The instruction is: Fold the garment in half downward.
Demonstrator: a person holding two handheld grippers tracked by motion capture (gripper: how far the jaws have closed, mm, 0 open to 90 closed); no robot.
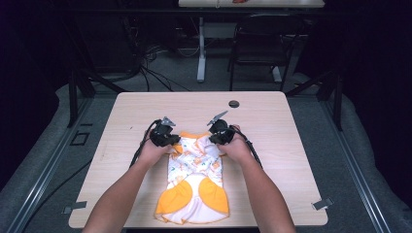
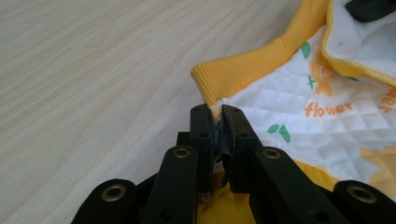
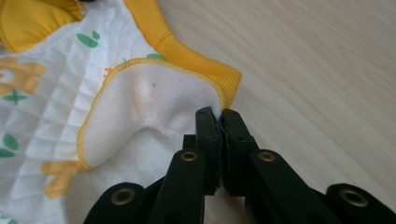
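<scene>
A small white quilted garment [image 1: 194,179] with orange trim and flower prints lies flat on the wooden table [image 1: 272,126], its orange sleeves folded toward the near edge. My left gripper [image 1: 171,141] is shut on the garment's far left corner; in the left gripper view the jaws pinch fabric just below the orange ribbed band [image 2: 243,70], with my left gripper [image 2: 218,112] tight on it. My right gripper [image 1: 216,138] is shut on the far right corner; the right gripper view shows my right gripper [image 3: 219,114] clamping the white lining by the orange band [image 3: 196,56].
A round grommet hole [image 1: 234,104] sits in the table's far side. Beyond the table stand a chair [image 1: 260,43] and a desk leg [image 1: 201,48] with cables on the floor. Bare wood flanks the garment on both sides.
</scene>
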